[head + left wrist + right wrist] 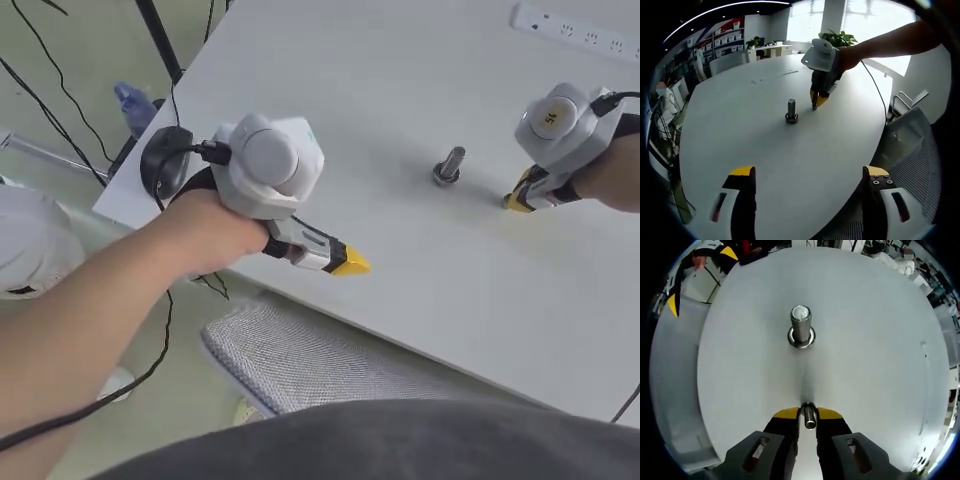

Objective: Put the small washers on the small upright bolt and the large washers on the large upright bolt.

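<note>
Grippers and bolts on the white table (400, 80). Your right gripper (518, 201) has its tips down at the tabletop, jaws narrowed onto a small metal cylinder (810, 420), seen end-on in the right gripper view; it is probably the small bolt, though the view is too close to be sure. The large bolt (801, 322) stands upright just ahead of those jaws, apart from them, with a metal ring (801, 337) around its foot; whether that ring is a washer or the bolt's own head cannot be told. Your left gripper (808, 171) hovers over the near edge of the table with its jaws spread wide, holding nothing.

The step in hand appears to be standing the small piece upright. To do it well, seat its lower end flat on the table before you loosen the grip, hold the shank plumb, and open the jaws evenly so neither tip drags it over. Leave clear room between the two bolts, so that washers can later be lowered onto each without knocking the other.
</note>
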`<move>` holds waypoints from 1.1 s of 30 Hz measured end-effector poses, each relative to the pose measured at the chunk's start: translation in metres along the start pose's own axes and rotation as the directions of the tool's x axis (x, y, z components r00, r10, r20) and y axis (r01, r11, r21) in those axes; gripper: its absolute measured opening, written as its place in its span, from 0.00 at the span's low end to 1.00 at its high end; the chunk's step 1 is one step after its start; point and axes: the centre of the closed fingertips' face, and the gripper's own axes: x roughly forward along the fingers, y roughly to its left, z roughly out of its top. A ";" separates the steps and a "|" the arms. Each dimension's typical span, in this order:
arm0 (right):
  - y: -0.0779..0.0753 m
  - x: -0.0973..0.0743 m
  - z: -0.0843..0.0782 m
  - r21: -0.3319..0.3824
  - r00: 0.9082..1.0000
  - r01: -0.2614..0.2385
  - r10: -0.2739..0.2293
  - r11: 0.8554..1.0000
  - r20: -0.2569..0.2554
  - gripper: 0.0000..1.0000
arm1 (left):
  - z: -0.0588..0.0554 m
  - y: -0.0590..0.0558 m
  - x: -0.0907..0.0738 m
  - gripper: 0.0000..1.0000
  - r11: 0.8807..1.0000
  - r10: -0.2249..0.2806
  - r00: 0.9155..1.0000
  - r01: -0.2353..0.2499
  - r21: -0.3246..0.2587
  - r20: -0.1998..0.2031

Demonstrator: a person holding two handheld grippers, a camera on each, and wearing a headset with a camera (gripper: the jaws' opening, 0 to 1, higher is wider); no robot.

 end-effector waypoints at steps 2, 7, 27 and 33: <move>-0.002 0.002 0.000 -0.006 1.000 -0.001 0.001 1.000 -0.004 0.12 | -0.001 -0.001 0.000 0.87 1.000 -0.003 1.000 0.003 0.000 -0.004; -0.002 0.001 0.000 -0.007 1.000 -0.001 0.001 1.000 -0.009 0.12 | 0.000 -0.001 0.000 0.86 1.000 -0.005 1.000 0.005 0.001 -0.004; -0.002 -0.001 0.001 -0.007 1.000 -0.002 0.002 1.000 -0.002 0.13 | -0.004 0.000 0.000 0.85 1.000 0.003 1.000 -0.003 -0.006 -0.013; -0.001 -0.001 -0.002 0.004 1.000 -0.007 0.007 1.000 -0.012 0.19 | -0.005 -0.001 -0.002 0.85 1.000 0.002 1.000 -0.002 -0.002 -0.017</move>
